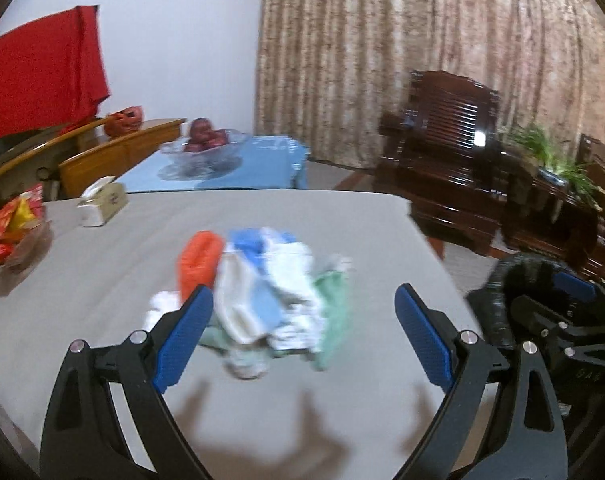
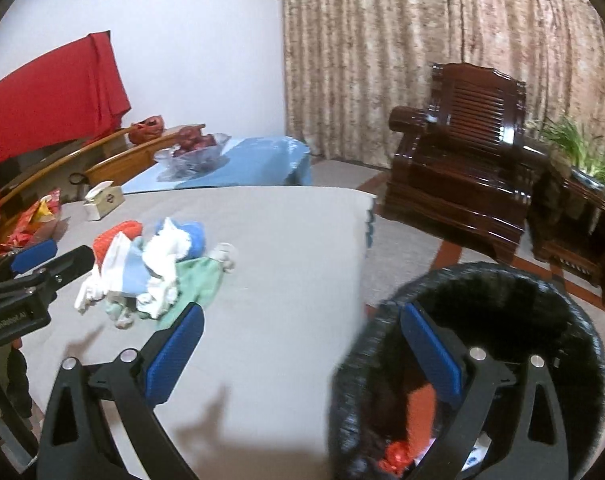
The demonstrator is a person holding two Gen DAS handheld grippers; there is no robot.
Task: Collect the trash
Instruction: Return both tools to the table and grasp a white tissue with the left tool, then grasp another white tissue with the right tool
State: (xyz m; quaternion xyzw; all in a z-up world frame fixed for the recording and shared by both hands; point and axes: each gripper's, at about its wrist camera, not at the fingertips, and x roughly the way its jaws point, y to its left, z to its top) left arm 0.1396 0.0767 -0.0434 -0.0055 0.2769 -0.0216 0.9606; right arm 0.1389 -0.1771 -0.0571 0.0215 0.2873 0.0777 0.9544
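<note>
On the grey surface [image 1: 102,280] in front of you, a heap of crumpled trash [image 1: 262,292] — orange, white, blue and green wrappers and tissues — lies near the middle. Your left tool [image 1: 304,312] hovers over the heap's near side with its blue pads spread wide and nothing between them; the heap's left part sits just behind the left pad. Your right tool [image 2: 302,336] is likewise wide open and empty, its right finger over the mouth of a black-lined bin [image 2: 574,320] just off the surface's right edge, with red and orange scraps inside. A tissue box [image 1: 102,202] and a tray of red snack packets [image 1: 10,236] stand at the far left, well apart from the heap.
</note>
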